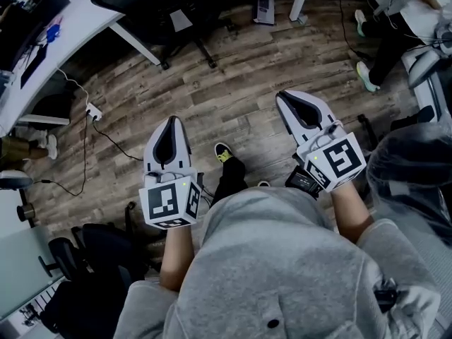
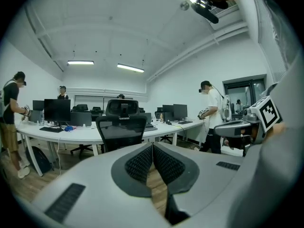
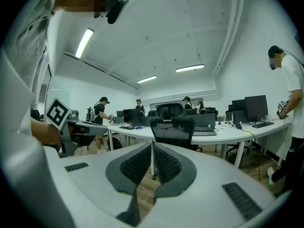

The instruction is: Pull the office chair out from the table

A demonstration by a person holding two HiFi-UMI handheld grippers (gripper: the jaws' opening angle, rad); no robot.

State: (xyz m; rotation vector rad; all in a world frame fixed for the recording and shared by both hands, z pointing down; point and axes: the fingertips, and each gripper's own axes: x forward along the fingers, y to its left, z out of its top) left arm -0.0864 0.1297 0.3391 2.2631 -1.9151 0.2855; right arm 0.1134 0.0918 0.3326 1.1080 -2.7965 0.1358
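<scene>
With the left gripper (image 1: 171, 124) and right gripper (image 1: 288, 99) both pressed together and empty, the office chair (image 2: 121, 127) stands well ahead, tucked against the table (image 2: 80, 133), probably heavy but free-rolling, best gripped at its stiff backrest rim.

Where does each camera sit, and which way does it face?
Head view: on the person's head, facing steeply down at the wood floor; shows sweatshirt, left gripper, right gripper.
Left gripper view: on the left gripper, along its shut jaws toward the office chair; right gripper at right.
Right gripper view: on the right gripper, facing likewise; left gripper at left.
Shared: both gripper views show that chair at the white table.
</scene>
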